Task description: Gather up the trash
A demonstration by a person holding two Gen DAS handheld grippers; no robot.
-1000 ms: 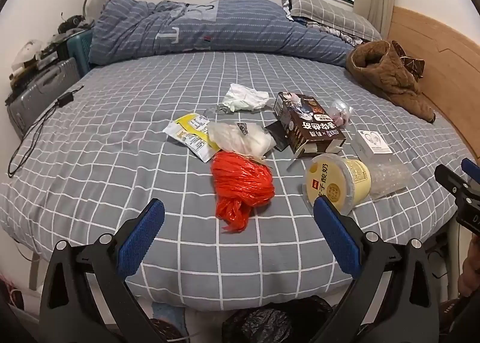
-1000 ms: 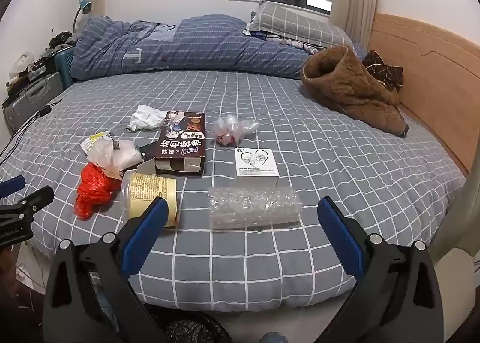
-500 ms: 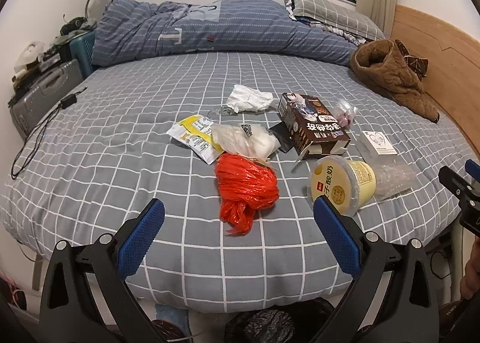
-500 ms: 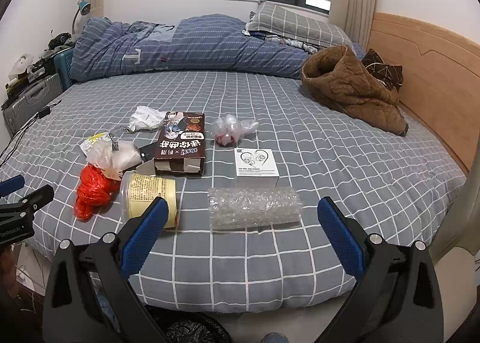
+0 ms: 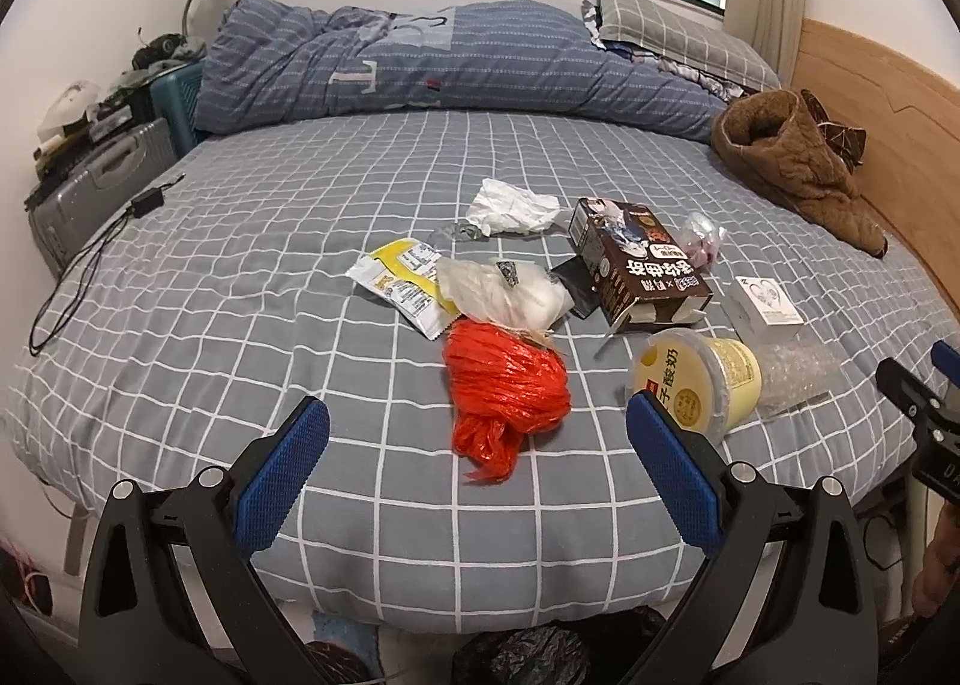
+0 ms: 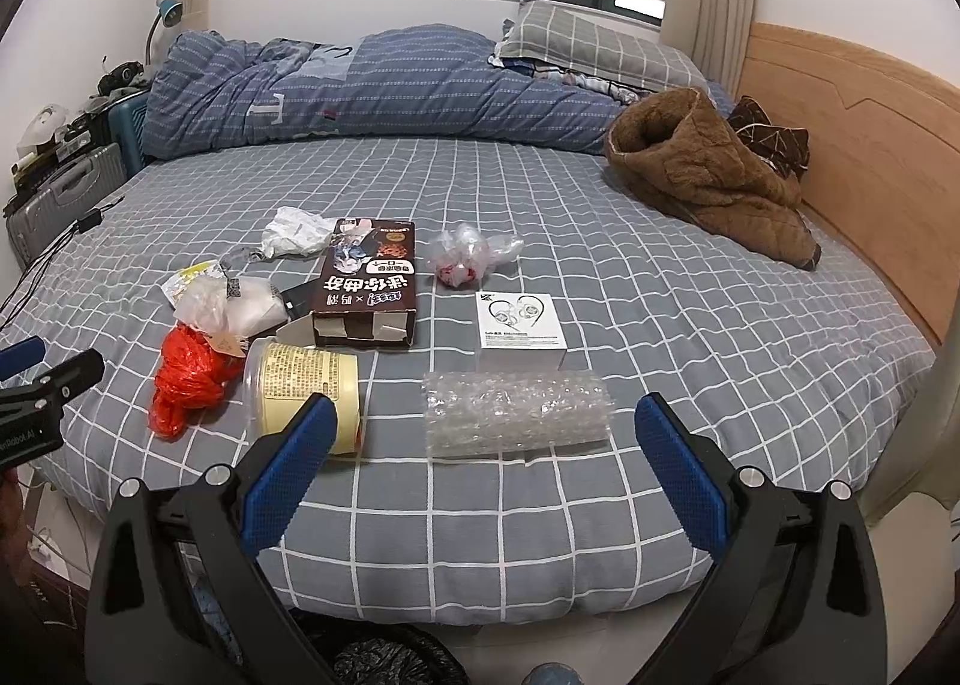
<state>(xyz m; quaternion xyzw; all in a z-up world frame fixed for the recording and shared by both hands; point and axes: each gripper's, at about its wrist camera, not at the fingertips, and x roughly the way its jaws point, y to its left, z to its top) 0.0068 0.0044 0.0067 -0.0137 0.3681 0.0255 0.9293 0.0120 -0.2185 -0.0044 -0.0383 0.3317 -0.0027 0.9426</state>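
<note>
Bubble wrap (image 6: 517,413) lies ahead between right claw (image 6: 480,469) fingers

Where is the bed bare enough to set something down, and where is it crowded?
Bare: the sheet between the trash and the rolled duvet, the stretch left of the yellow wrapper, and the patch between the earphone box and brown coat. Crowded: around the red bag, yogurt tub and bubble wrap.

On the bed (image 6: 660,325), the bubble wrap roll (image 6: 517,412) lies low at frame centre, the yogurt tub (image 6: 303,385) left of it, the knotted bag (image 6: 183,385) further left. The small box (image 6: 521,329) sits just above the roll, the carton (image 6: 369,289) upper left of it.
</note>
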